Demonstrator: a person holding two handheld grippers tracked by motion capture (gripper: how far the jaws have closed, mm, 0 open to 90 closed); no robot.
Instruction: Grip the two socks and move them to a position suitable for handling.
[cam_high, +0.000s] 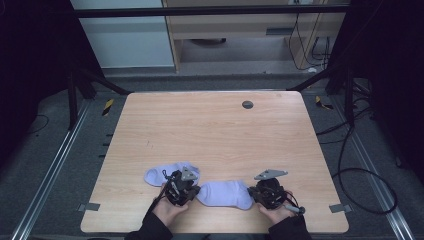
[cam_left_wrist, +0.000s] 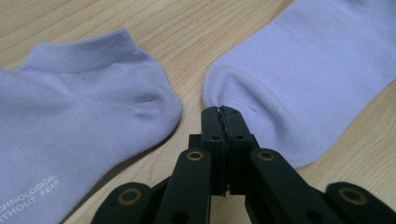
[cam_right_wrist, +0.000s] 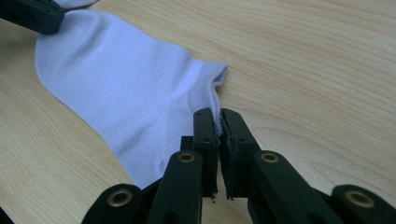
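Observation:
Two pale lilac ankle socks lie on the wooden table (cam_high: 215, 130) near its front edge. One sock (cam_high: 225, 194) stretches flat between my two grippers. My left gripper (cam_high: 196, 192) is shut at this sock's toe end (cam_left_wrist: 299, 74), jaw tips (cam_left_wrist: 222, 112) pressed together on the toe edge. My right gripper (cam_high: 253, 194) is shut on its cuff end (cam_right_wrist: 130, 88), and white fabric shows between the jaw tips (cam_right_wrist: 218, 122). The second sock (cam_high: 161, 175) lies just left of my left gripper, heel towards it, with small white print on it (cam_left_wrist: 84, 121).
A dark round grommet (cam_high: 247, 104) sits in the tabletop near its far edge. Bare wood stretches behind the socks. Metal rails and cables run along the floor on both sides of the table. Both of the person's hands come in over the front edge.

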